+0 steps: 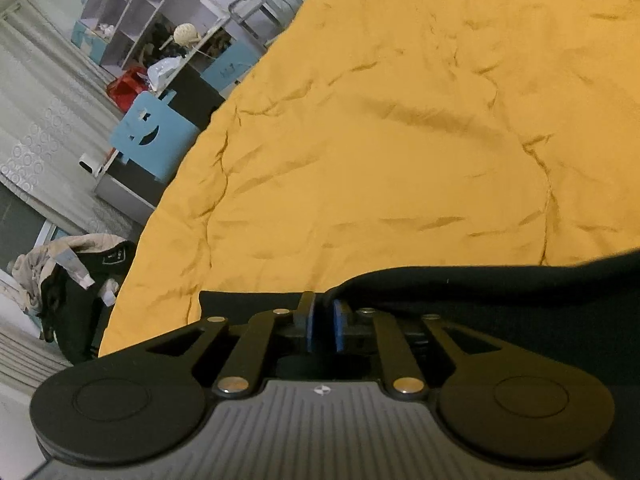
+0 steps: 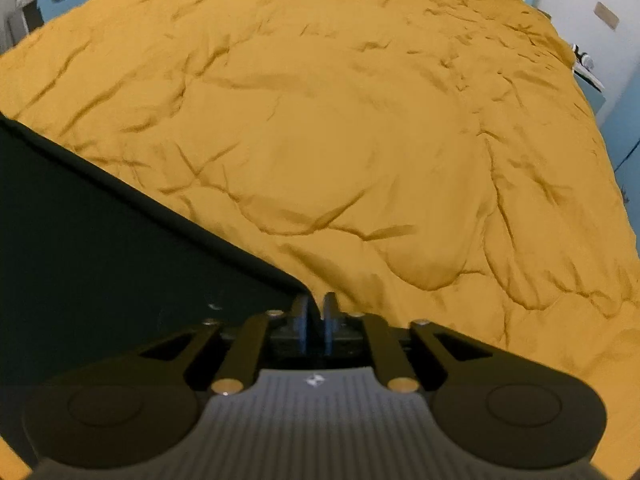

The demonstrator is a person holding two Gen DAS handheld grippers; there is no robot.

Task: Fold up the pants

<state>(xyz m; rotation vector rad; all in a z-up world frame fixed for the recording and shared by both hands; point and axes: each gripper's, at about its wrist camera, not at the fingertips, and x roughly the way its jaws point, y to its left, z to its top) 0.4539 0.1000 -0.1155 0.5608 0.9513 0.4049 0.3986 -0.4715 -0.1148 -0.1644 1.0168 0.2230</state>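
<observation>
The pants (image 1: 500, 292) are black cloth, held up over a yellow bedspread (image 1: 380, 140). In the left wrist view my left gripper (image 1: 323, 312) is shut on their top edge, which runs off to the right. In the right wrist view my right gripper (image 2: 316, 312) is shut on a corner of the same black pants (image 2: 100, 240), whose edge slants up to the left over the bedspread (image 2: 340, 120). Most of the pants hang below, out of view.
The bed's left edge borders a floor with a blue smiley-face chair (image 1: 152, 136), a shelf unit (image 1: 160, 20), and a heap of clothes (image 1: 68, 280). A blue cabinet (image 2: 616, 120) and white wall stand at the bed's far right.
</observation>
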